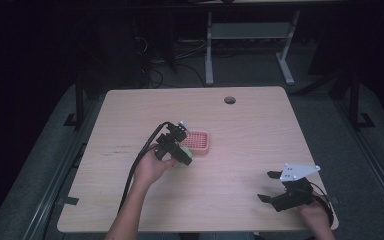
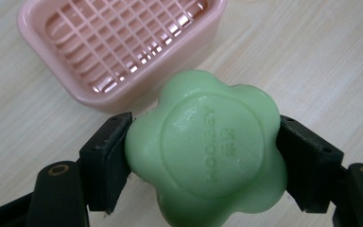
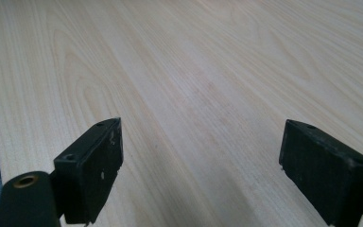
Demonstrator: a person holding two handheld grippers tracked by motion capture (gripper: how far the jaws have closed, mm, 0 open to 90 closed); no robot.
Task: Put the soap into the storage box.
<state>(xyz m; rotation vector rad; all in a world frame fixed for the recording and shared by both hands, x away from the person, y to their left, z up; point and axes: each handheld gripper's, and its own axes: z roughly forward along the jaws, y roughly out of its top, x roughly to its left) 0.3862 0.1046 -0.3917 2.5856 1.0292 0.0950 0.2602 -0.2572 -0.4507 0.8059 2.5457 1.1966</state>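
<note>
A: Item: green soap (image 2: 205,151); left hand-held gripper (image 2: 203,156) is clamping it just beside the pink soap dish (image 2: 118,52).

B: Right hand-held gripper (image 3: 201,165) is idling released over the bench (image 3: 194,61); next, likely lifting soap over the dish rim.

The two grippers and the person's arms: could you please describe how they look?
Both grippers, left and right, are black, each with two blocky rectangular jaws on arms with brass-coloured pivot holes. A thick black cable trails from the left one. The right one carries a grey three-cornered plate on top. The forearms are bare, with no sleeves in view.
</note>
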